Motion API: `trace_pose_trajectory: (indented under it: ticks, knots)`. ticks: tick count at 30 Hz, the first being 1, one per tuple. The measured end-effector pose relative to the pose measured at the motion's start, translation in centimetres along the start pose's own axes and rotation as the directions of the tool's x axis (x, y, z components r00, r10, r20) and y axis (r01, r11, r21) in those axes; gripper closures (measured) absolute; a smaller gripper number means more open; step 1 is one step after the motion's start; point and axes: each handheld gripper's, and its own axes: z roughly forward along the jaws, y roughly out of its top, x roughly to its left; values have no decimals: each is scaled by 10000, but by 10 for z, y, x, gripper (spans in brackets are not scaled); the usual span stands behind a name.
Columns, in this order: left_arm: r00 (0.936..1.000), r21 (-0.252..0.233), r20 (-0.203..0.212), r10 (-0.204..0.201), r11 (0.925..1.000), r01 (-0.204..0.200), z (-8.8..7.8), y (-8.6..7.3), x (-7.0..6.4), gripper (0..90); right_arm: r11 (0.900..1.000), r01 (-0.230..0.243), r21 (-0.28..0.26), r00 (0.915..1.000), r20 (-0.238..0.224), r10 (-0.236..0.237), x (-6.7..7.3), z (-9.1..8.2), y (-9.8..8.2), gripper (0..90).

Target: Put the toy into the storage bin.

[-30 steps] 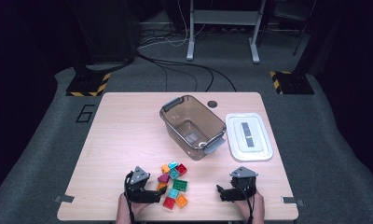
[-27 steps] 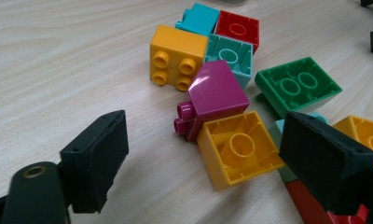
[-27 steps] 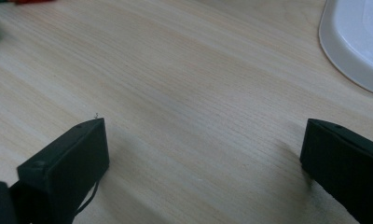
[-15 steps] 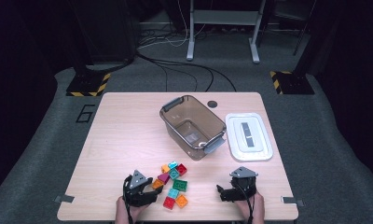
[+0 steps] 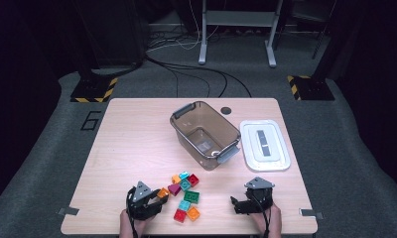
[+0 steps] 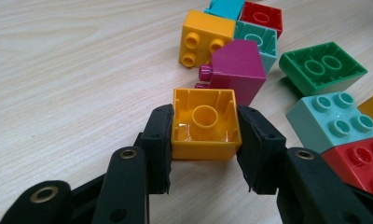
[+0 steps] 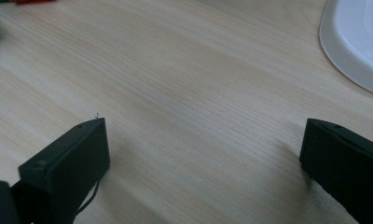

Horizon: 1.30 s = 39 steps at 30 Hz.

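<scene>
- Lying at the near edge of the table in the high view: left gripper, pointing right, with an orange brick at its jaw tips, at the left fringe of the loose brick cluster. Right gripper well apart on the near right, pointing left toward the cluster. Beyond the cluster, a clear bin; just beside it on the right, a white lid.
- Left gripper view: left gripper, jaws just closed in, both pads pressed flat on opposite side walls of the orange brick. Brick tipped over, hollow underside with its round tube facing the camera, studs pointing away; square in outline, no long axis to tell. Just behind it, touching or nearly so, a magenta sloped brick; farther off a yellow-orange brick, a green brick and a pale teal brick.
- Right gripper view: right gripper, jaws spread wide over bare tabletop, nothing between them; edge of the white lid at upper right.
</scene>
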Motion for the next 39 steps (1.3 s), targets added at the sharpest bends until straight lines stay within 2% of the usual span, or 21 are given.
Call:
trace_pose_trajectory:
  ticks: [6, 12, 17, 20, 33, 39]
  knots:
    - [10000, -284, -61, -5, 9996, 3, -6, 4, 3, 586, 10000, -1, -5, 10000, 0, 1, 0, 0, 0, 6]
    - [9999, -217, -83, 138, 9997, -140, -11, 9, 7, 586, 10000, 0, -4, 10000, 0, 0, 0, 0, 0, 6]
    - [9999, -328, -78, 84, 9994, -87, -13, 13, 9, 586, 10000, 1, 2, 10000, 0, -1, 0, 0, 0, 6]
    - [9997, -313, -59, 220, 9993, -221, -15, 19, 11, 586, 10000, -2, 4, 10000, -2, 2, 0, 0, 0, 6]
    - [9997, -652, -133, 208, 9976, -216, -13, 40, 15, 586, 10000, -8, 0, 10000, 2, 8, 0, 0, 0, 5]
    - [9992, -712, -135, 381, 9967, -390, -15, 50, 19, 587, 10000, 3, 0, 10000, 17, -3, 0, 0, 0, 5]
